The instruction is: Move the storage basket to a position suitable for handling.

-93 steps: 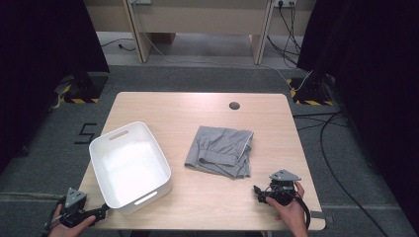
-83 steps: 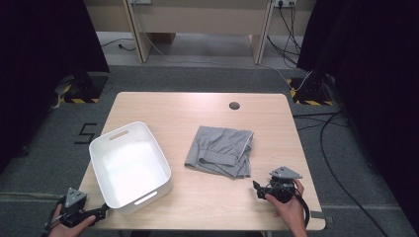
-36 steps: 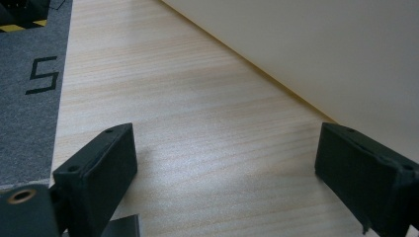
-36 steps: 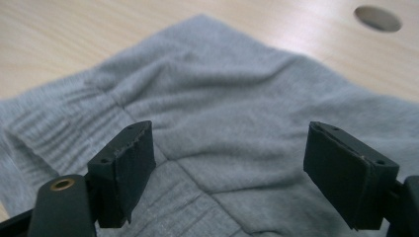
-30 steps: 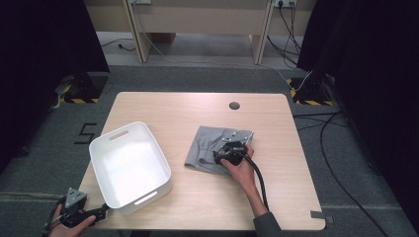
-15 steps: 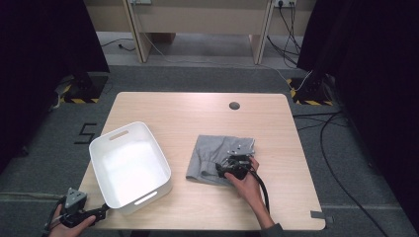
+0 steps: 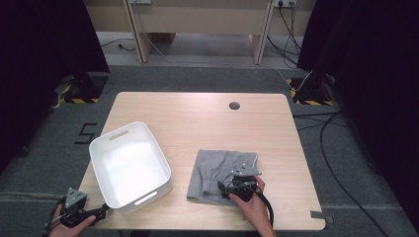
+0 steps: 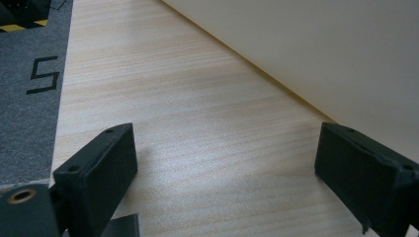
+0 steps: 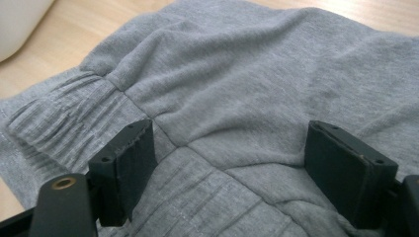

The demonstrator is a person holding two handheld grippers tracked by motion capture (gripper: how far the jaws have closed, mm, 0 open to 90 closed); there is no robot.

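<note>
Dragged toward the lower edge of the high view since the earlier pictures: the grey garment (image 7: 217,173), now lying lower centre on the wooden surface (image 7: 197,118), with the right gripper (image 7: 232,188) moved along on top of it. Far lower left: left gripper (image 7: 101,213), parked off the surface corner, fingers (image 8: 99,168) spread wide with nothing between, nose just beside the white plastic bin (image 7: 129,168). Left of centre: bin standing with nothing visible inside, near the garment but apart from it. Lower centre: right gripper low over the ribbed waistband, fingers (image 9: 128,163) spread wide and straddling a raised fold, not pinching it. Best handled, by judgement, by pressing down into the fold, closing firmly on several layers, then lifting high enough to clear the bin's rim.
</note>
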